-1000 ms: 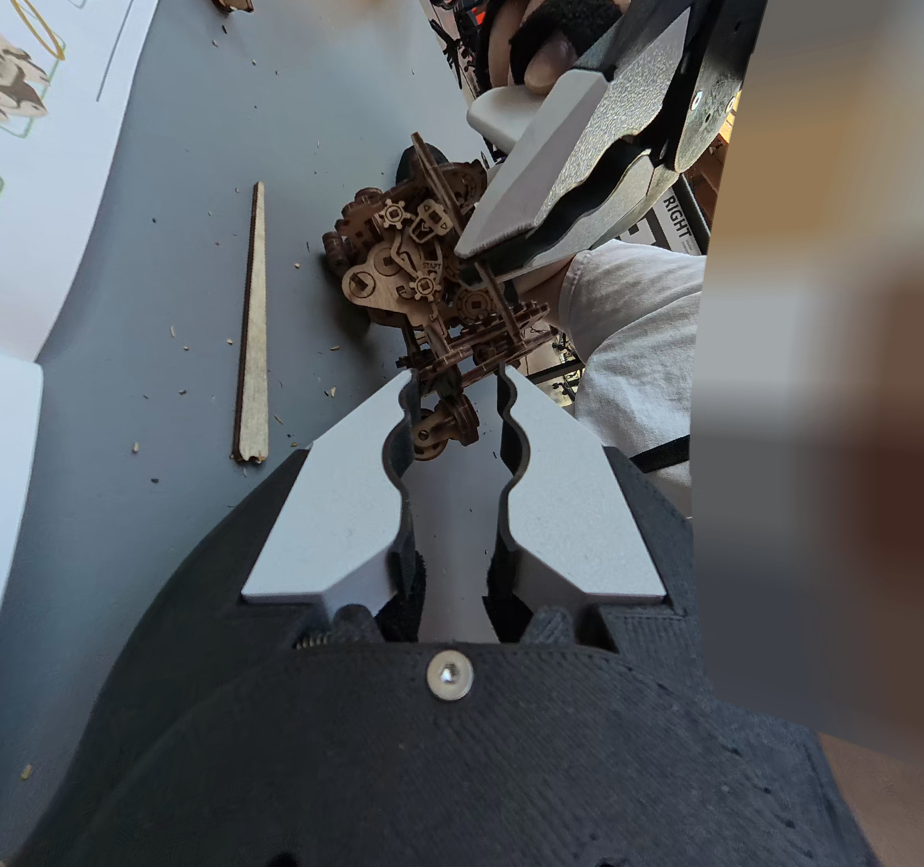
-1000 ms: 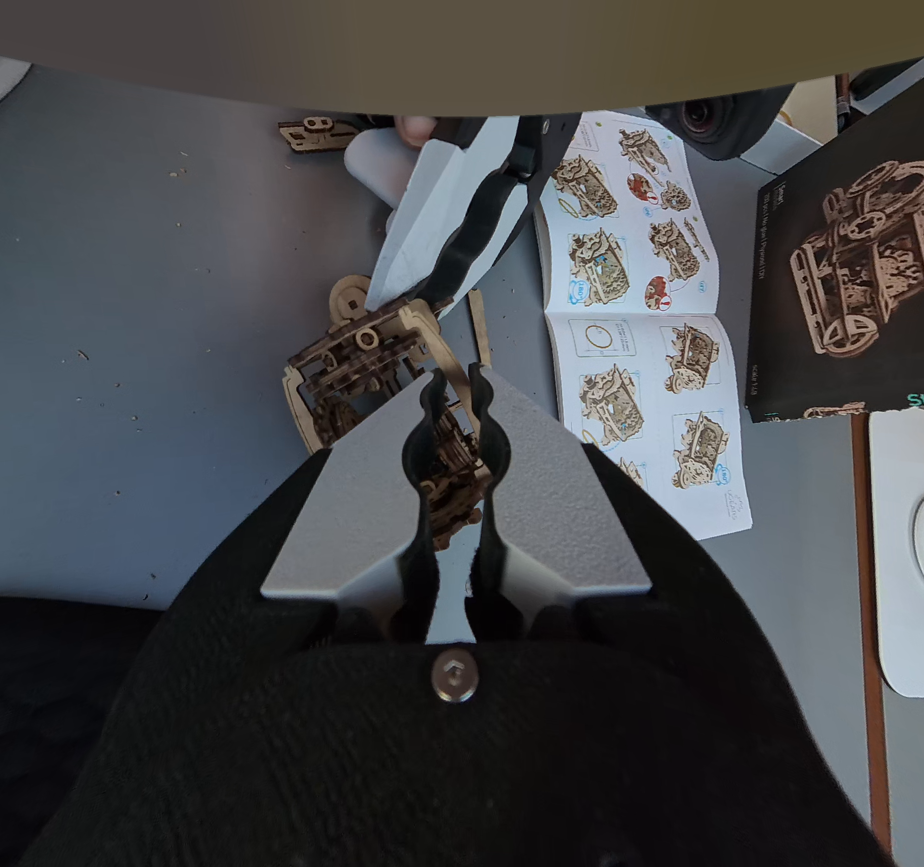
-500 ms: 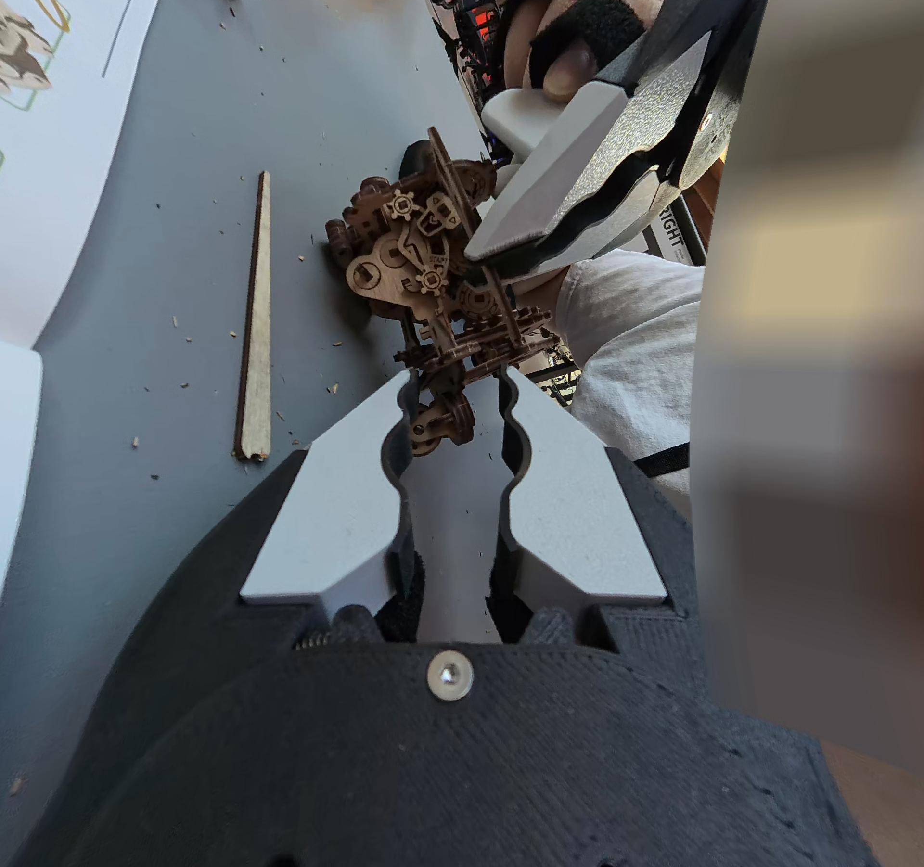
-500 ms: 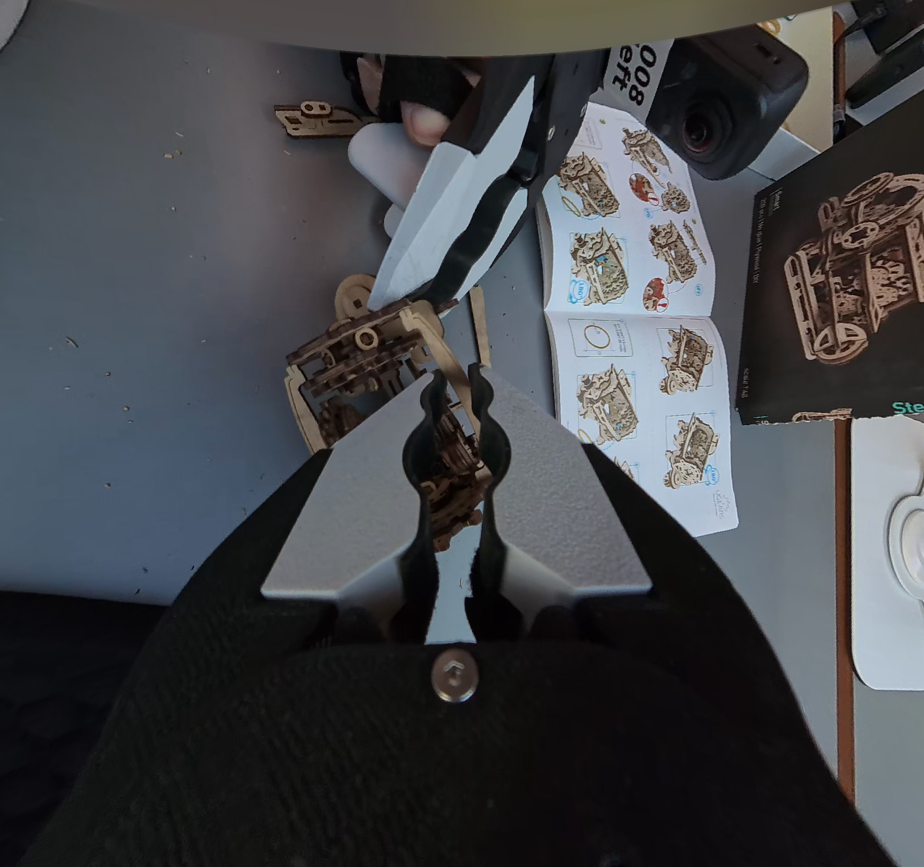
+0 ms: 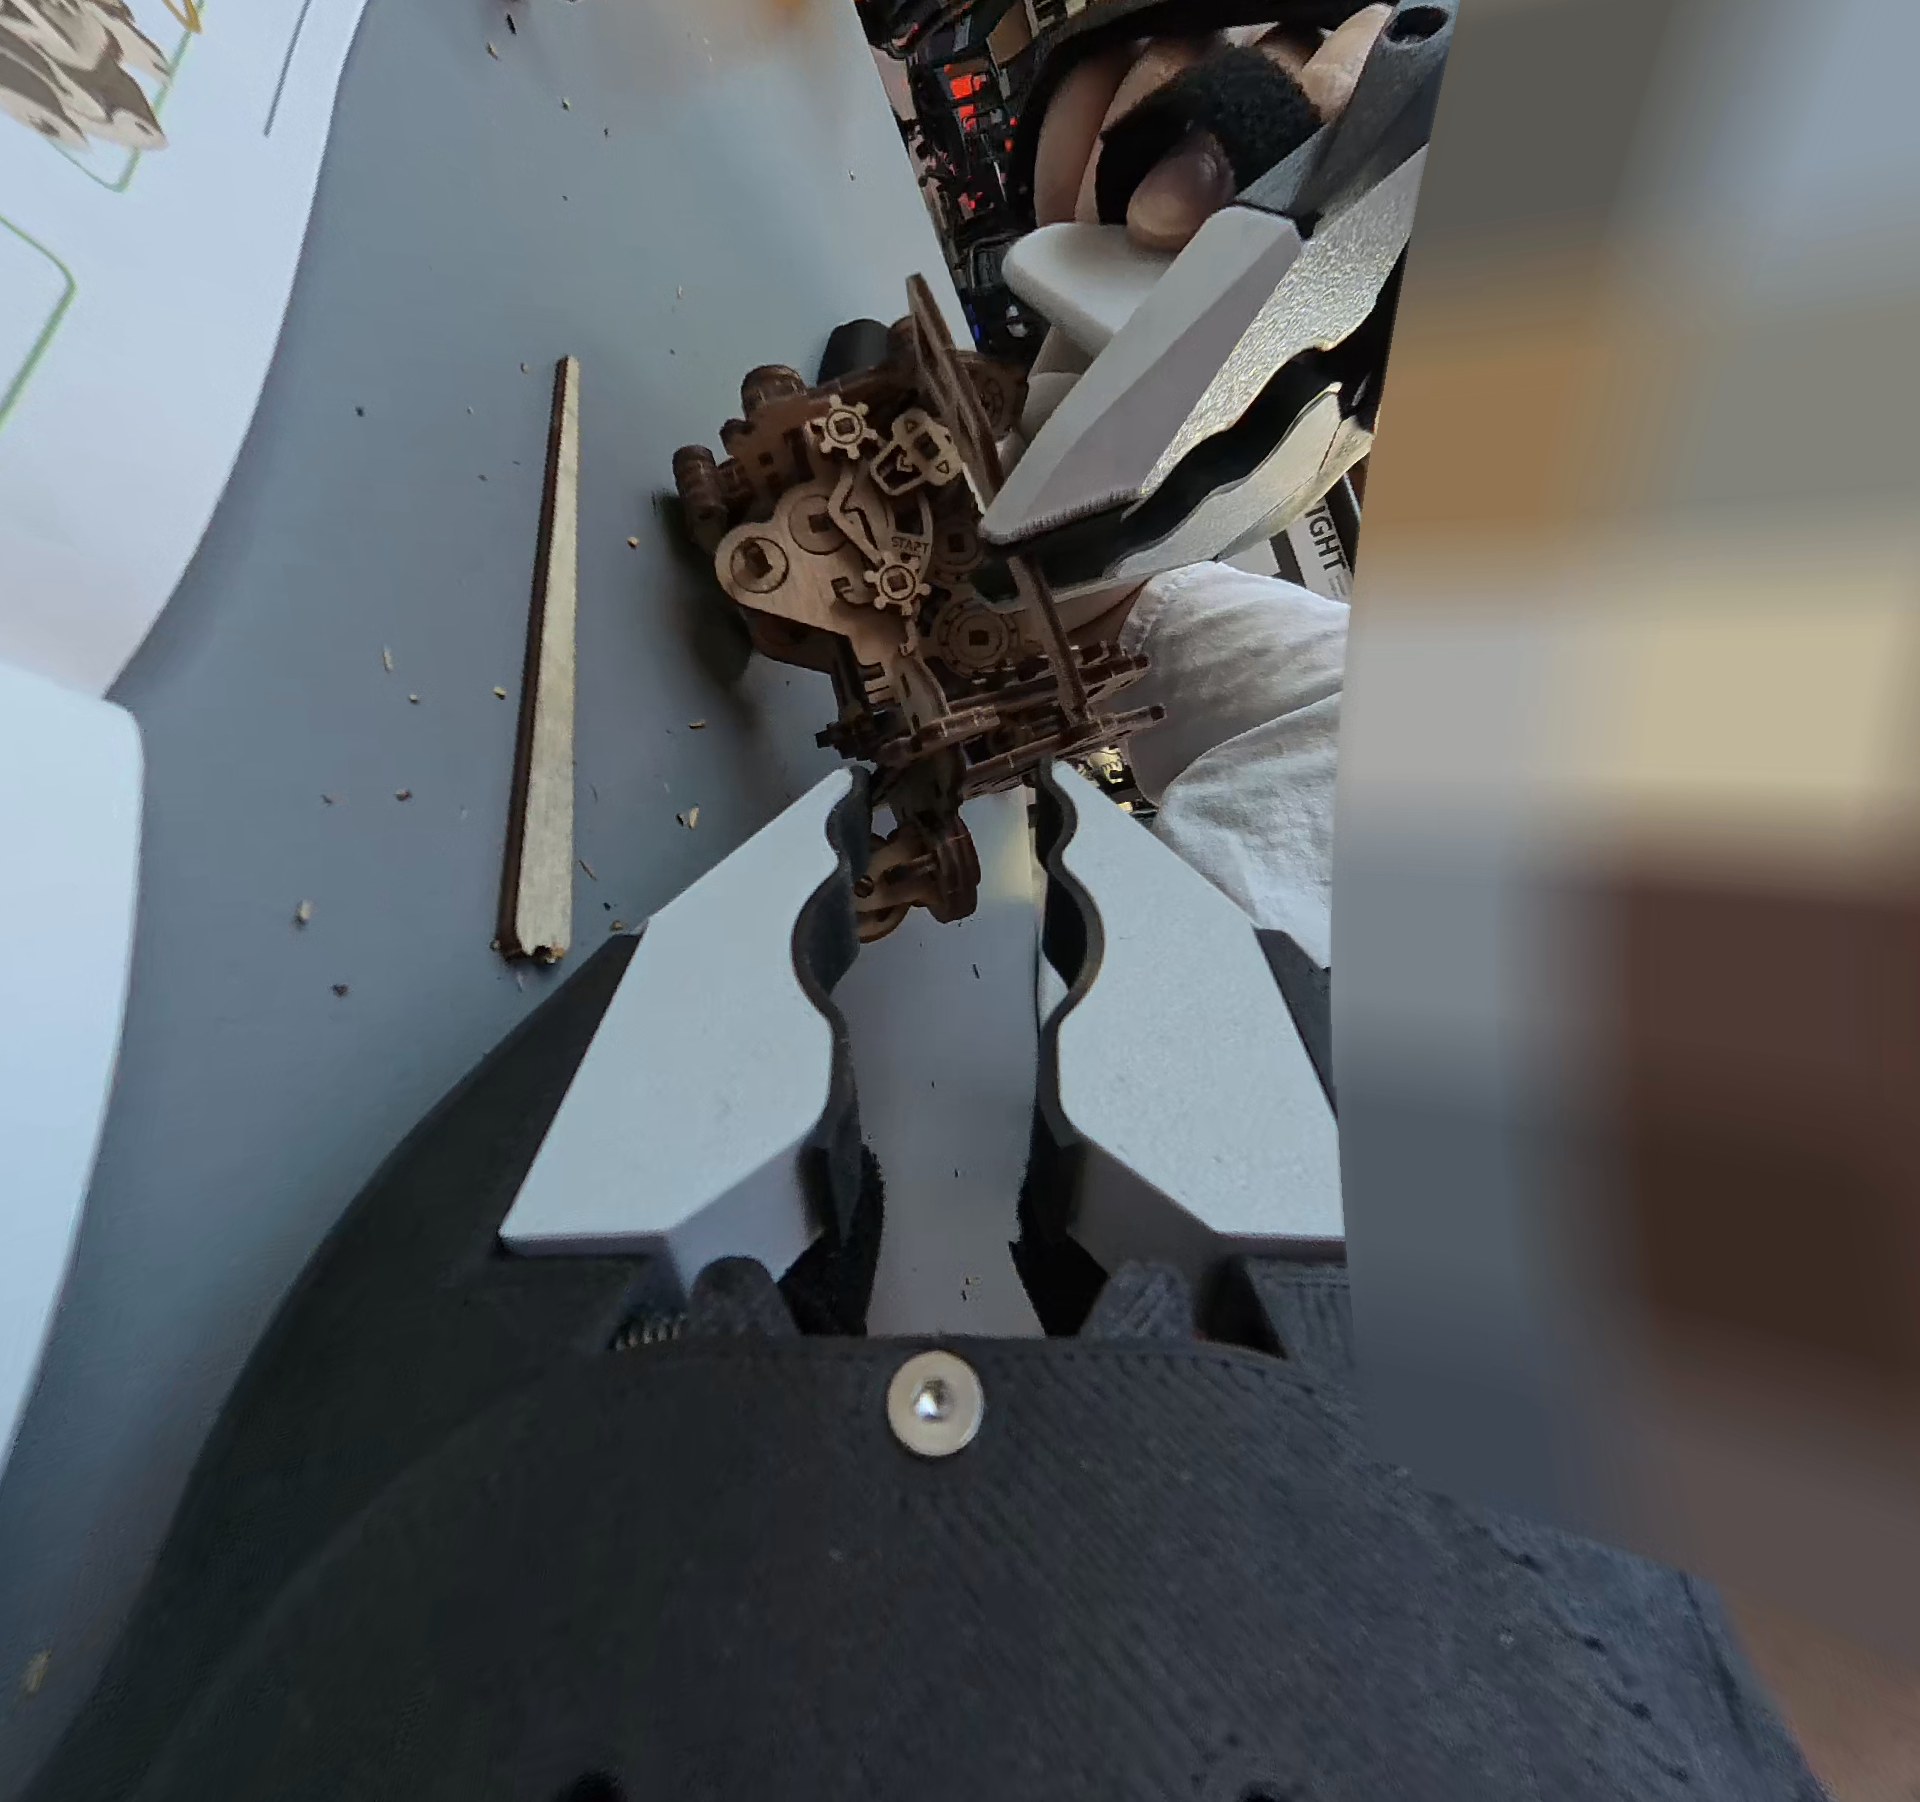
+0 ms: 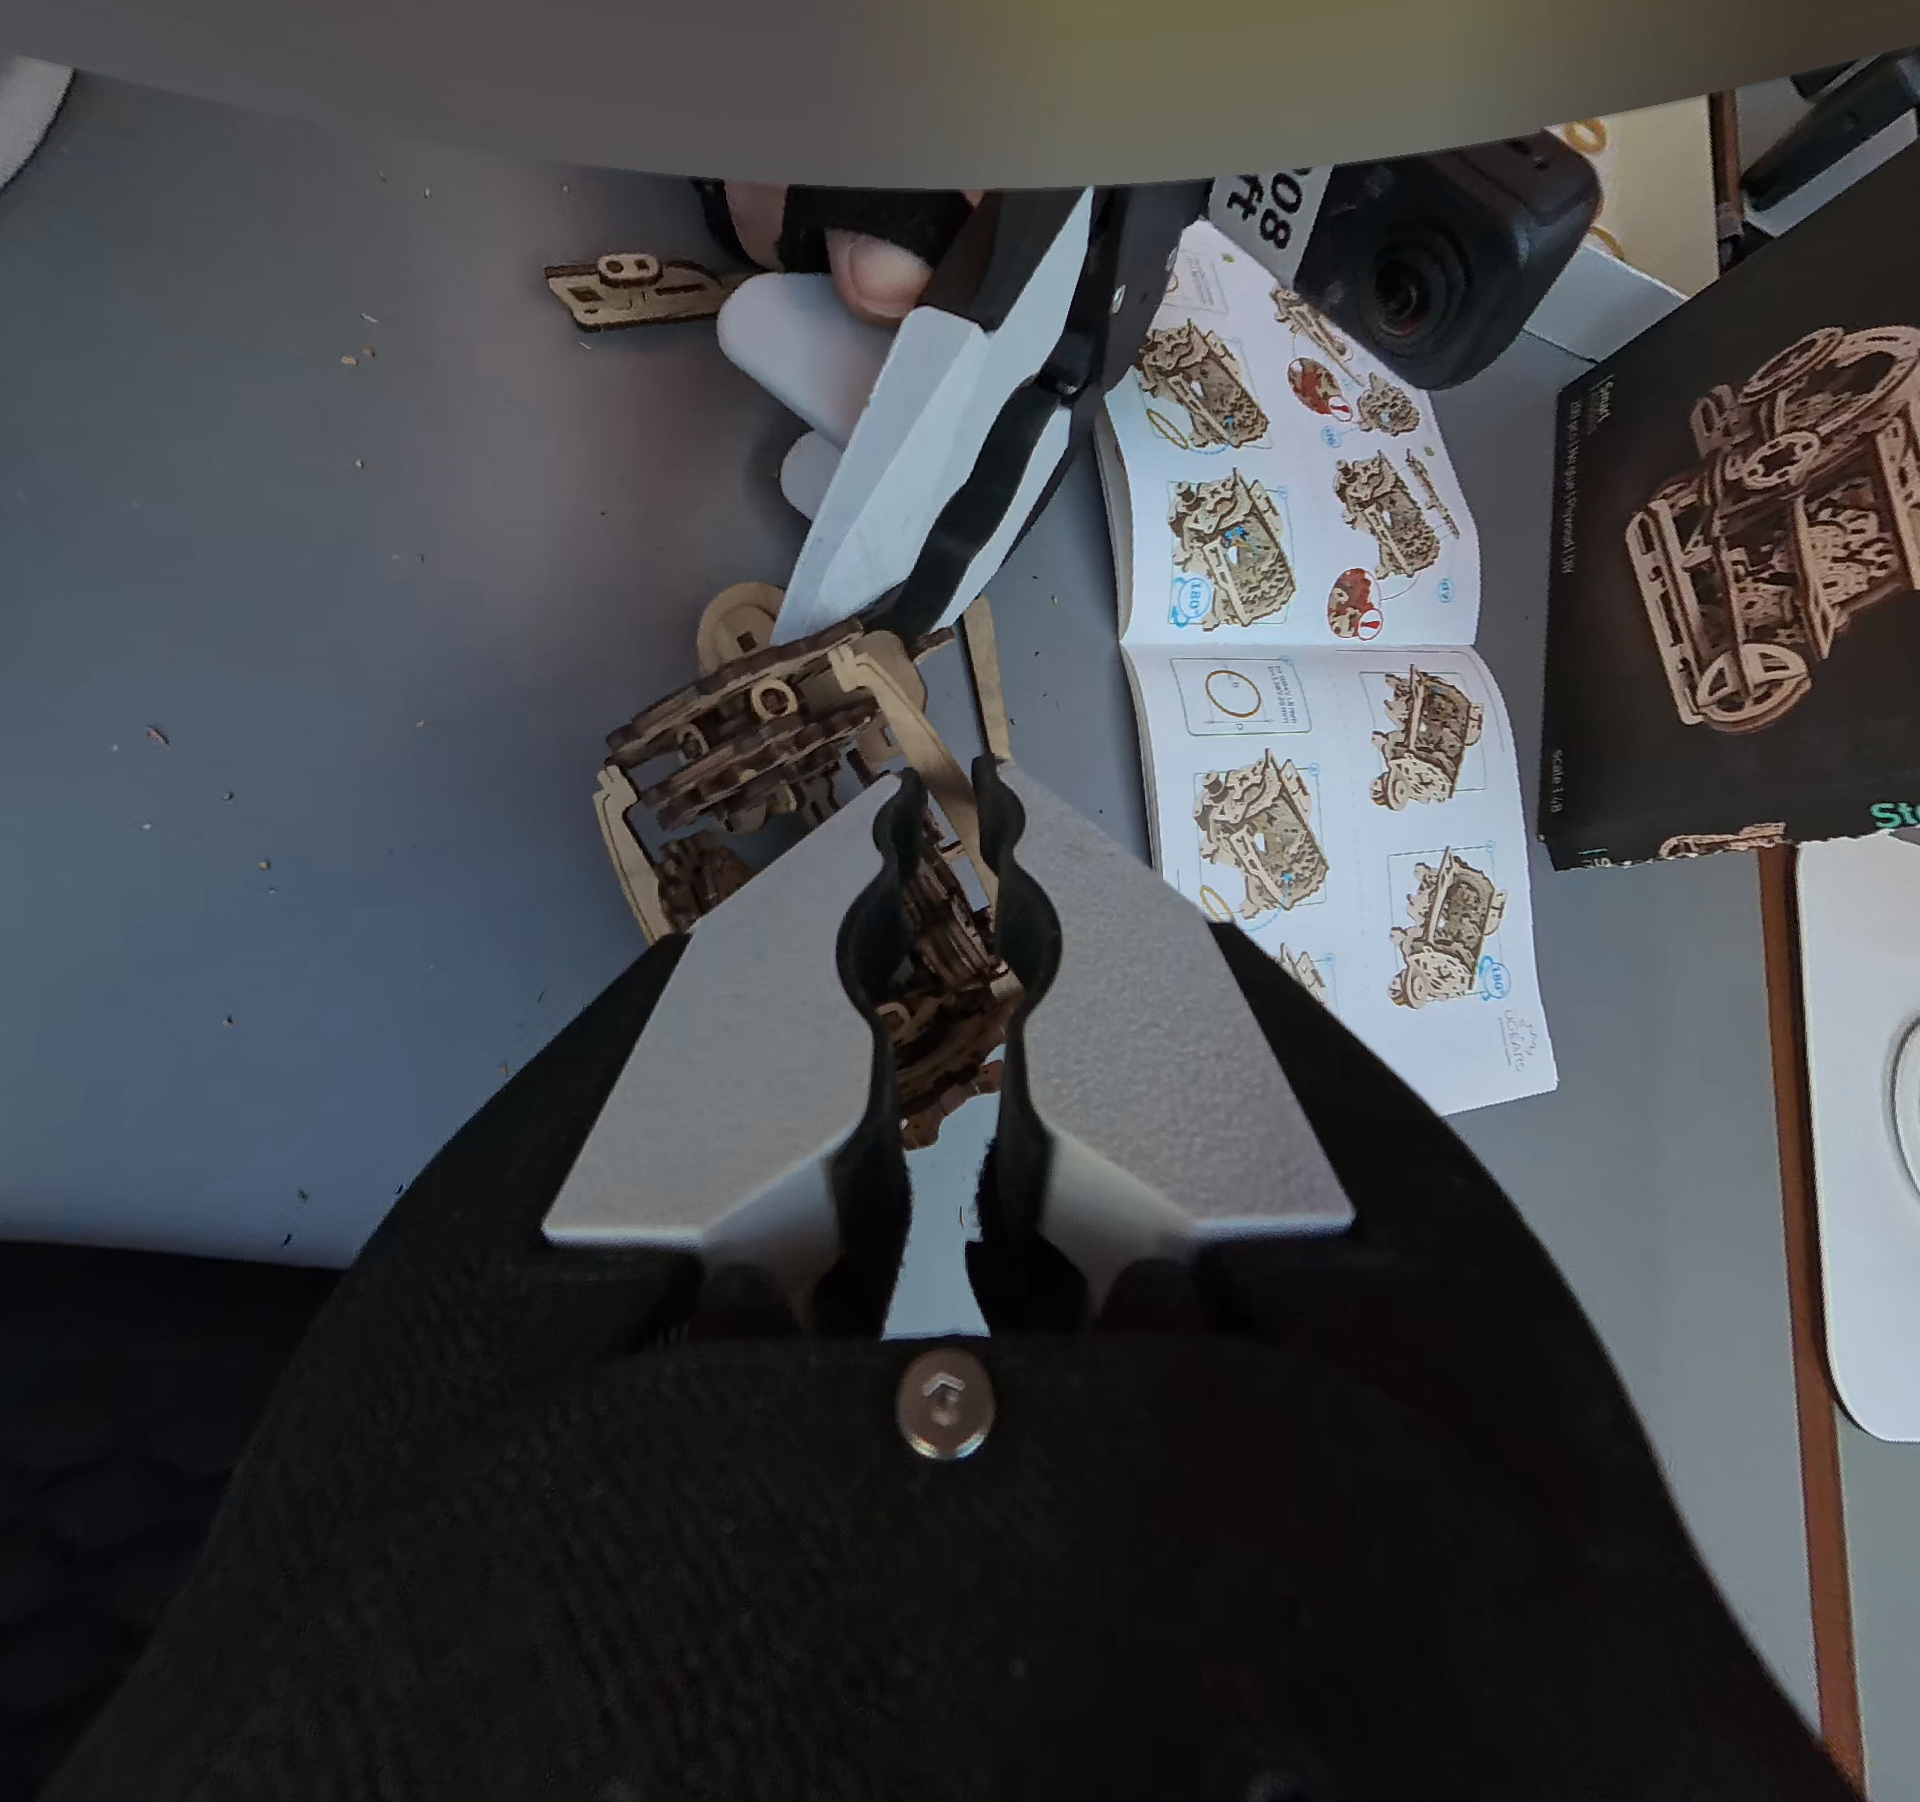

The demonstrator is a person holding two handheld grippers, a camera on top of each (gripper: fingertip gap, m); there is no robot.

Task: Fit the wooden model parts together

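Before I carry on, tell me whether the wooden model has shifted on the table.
No. In the right wrist view the wooden model sits just where it did against the booklet and its fold.

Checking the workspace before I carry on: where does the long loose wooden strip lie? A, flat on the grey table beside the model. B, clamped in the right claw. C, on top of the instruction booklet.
A: the wooden strip lies flat on the grey table, apart from the wooden model, in neither claw.

open instruction booklet point(image 6: 1320, 672), black box point(image 6: 1756, 609), grey table point(image 6: 312, 609)
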